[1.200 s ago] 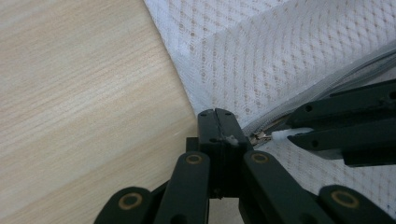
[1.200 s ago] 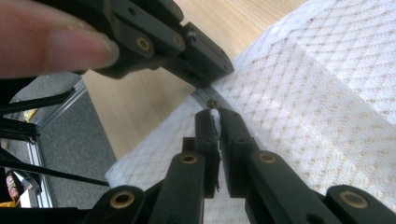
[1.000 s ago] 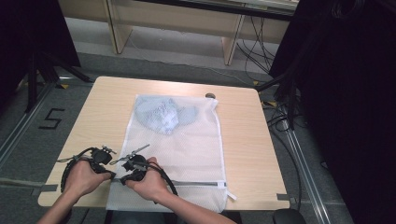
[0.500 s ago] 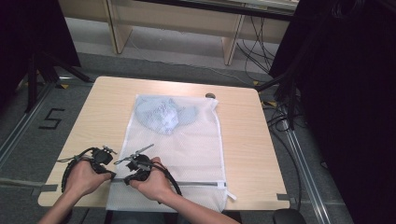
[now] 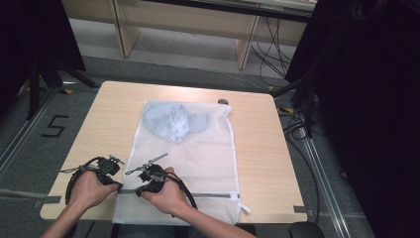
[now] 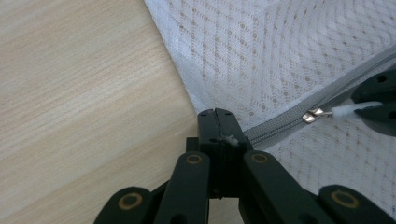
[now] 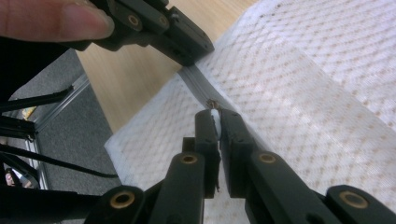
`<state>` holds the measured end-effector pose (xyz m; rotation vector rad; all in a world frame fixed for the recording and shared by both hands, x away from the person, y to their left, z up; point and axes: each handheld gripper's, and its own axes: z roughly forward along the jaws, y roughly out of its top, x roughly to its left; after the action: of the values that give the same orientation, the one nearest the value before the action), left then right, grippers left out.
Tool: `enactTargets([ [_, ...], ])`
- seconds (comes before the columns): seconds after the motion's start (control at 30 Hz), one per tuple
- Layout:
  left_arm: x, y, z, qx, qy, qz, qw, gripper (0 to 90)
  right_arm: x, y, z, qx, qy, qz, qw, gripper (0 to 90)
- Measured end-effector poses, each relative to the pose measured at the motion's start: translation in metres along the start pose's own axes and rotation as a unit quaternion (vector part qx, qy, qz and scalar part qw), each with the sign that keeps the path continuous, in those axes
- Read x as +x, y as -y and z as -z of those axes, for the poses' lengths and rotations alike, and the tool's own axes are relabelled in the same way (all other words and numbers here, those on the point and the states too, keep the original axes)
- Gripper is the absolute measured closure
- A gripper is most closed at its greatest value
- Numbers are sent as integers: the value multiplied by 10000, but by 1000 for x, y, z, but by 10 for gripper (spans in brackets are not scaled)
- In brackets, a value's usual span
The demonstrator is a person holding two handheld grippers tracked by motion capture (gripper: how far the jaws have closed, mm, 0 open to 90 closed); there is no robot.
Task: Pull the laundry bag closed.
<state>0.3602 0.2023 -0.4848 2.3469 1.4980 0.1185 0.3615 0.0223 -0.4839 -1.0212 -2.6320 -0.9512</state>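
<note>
Desk point(image 5: 277, 163): light wood top, rounded corners. Floor point(image 5: 94, 74): grey carpet; a metal rail point(image 5: 322, 173) on each side; a painted "5" point(image 5: 54, 126) well left of the left tool. Beyond the desk: pale wooden furniture legs point(image 5: 246, 47), loose black cables point(image 5: 270, 54) on the floor. Dark curtains point(image 5: 366, 99) at far right, more at far left, black stand legs point(image 5: 39, 79) beneath. Even overhead light.
</note>
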Motion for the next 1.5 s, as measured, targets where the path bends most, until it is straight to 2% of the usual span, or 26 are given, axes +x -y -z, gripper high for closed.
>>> enactTargets([
  [0.07, 0, 0, 0, 20, -33, -78, 10000, 900, -1, 1, 2, -17, 15, 17, 10000, 871],
  [0.1, 3, -2, 1, 38, -87, -304, 9995, 900, -1, 1, 2, -24, 13, 31, 10000, 871],
  [0.13, 3, -2, 1, 41, -92, -325, 9994, 900, -1, 1, 3, -13, -14, 4, 10000, 870],
  [0.17, -1, -1, 1, 44, -51, -80, 9999, 900, -1, 1, 4, -23, 28, 38, 10000, 871],
  [0.23, 0, -1, 1, 45, -64, -109, 9999, 900, 0, 2, 5, -42, 40, 40, 10000, 871],
  [0.3, 3, -2, 1, 37, -92, -315, 9995, 900, -1, 2, 7, -32, 42, 44, 10000, 871],
  [0.53, 3, -2, 1, 35, -83, -264, 9996, 900, -3, 5, 10, -56, 34, 34, 10000, 871],
  [0.57, 3, -1, 1, 21, -67, -212, 9998, 900, -3, 5, 10, -56, 31, 39, 10000, 871],
  [0.6, -1, 0, 0, 9, -19, 24, 10000, 900, -4, 5, 10, -76, 29, 59, 9999, 871],
  [0.63, 3, -2, 1, 42, -95, -291, 9995, 900, -5, 6, 12, -66, 34, 39, 10000, 871],
  [0.7, 3, -2, 1, 43, -108, -291, 9995, 900, -6, 7, 13, -67, 31, 49, 10000, 871],
  [0.73, 3, -2, 1, 46, -103, -289, 9995, 900, -6, 8, 14, -48, 57, -43, 10000, 871],
  [1.1, 3, -2, 1, 39, -100, -285, 9995, 900, -8, 11, 22, -26, 83, -20, 10000, 871],
  [1.17, 3, -2, 1, 43, -101, -286, 9995, 900, -9, 13, 24, -15, 71, -110, 9999, 871],
  [1.23, 3, -2, 1, 50, -99, -276, 9996, 900, -11, 14, 25, -21, 98, -49, 9999, 871],
  [1.3, 3, -2, 1, 48, -94, -271, 9996, 900, -12, 15, 28, -3, 85, -145, 9999, 871],
  [1.5, 3, -2, 1, 50, -101, -274, 9996, 900, -13, 18, 33, -30, 132, -99, 9999, 871],
])
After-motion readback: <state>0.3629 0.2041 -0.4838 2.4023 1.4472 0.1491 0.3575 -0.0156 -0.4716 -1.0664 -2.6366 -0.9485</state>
